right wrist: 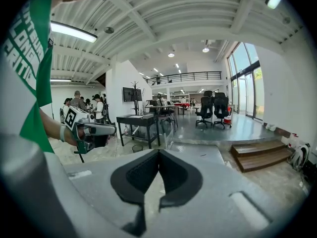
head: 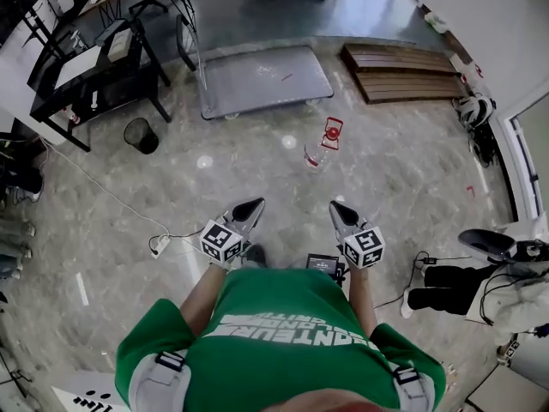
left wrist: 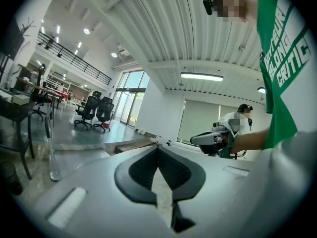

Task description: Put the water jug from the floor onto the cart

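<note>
The jug [head: 323, 142] lies on the floor [head: 386, 174] just beside the cart [head: 262, 80], on the person's side. Farther from the cart, the left gripper [head: 255, 203] and right gripper [head: 337, 205] hover apart, fingers clenched on nothing.

You're standing in a big open-plan office or lab hall, not a home. A polished stone floor [head: 257, 178] spreads wide around you, with black desks [head: 94, 75] along one side carrying equipment, a waste bin [head: 141, 135] beside them and a power strip [head: 159, 246] trailing its cable over the floor. Wheeled office chairs [right wrist: 213, 108] stand on a raised level reached by wooden steps [head: 403, 71]. Your right gripper view shows a ribbed white ceiling [right wrist: 173, 14] with strip lights [right wrist: 74, 32], a mezzanine railing [right wrist: 190, 76], tall windows [right wrist: 245, 78], a screen on a stand [right wrist: 130, 94] and a group of people [right wrist: 81, 103] by the wall. A flat cart [head: 262, 80] sits near the desks.
</note>
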Action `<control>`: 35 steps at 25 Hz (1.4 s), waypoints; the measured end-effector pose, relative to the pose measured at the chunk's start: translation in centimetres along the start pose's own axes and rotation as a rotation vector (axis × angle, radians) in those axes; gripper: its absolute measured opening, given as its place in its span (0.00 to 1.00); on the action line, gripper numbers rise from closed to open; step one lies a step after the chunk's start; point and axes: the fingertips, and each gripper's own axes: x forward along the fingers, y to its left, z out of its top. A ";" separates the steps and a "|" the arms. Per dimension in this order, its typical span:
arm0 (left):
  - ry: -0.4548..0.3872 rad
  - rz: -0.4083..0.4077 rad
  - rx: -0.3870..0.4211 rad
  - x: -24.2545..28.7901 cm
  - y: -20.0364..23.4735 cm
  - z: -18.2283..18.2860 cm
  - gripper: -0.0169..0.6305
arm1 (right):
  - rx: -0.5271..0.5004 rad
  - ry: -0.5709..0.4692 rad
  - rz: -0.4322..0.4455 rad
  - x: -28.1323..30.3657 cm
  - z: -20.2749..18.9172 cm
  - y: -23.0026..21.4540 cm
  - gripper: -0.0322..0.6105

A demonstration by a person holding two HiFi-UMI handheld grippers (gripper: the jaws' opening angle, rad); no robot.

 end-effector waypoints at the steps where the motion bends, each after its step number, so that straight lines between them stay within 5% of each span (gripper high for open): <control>1: -0.001 0.001 -0.001 -0.1 0.2 0.0 0.04 | -0.004 0.005 0.005 0.2 0.0 0.4 0.04; 17: 0.003 0.033 0.037 4.1 1.4 2.2 0.04 | -0.033 -0.010 0.110 3.7 1.3 -2.3 0.04; 35: 0.070 0.019 0.034 20.9 -1.6 1.7 0.04 | 0.038 -0.014 0.103 2.1 -1.9 -18.1 0.04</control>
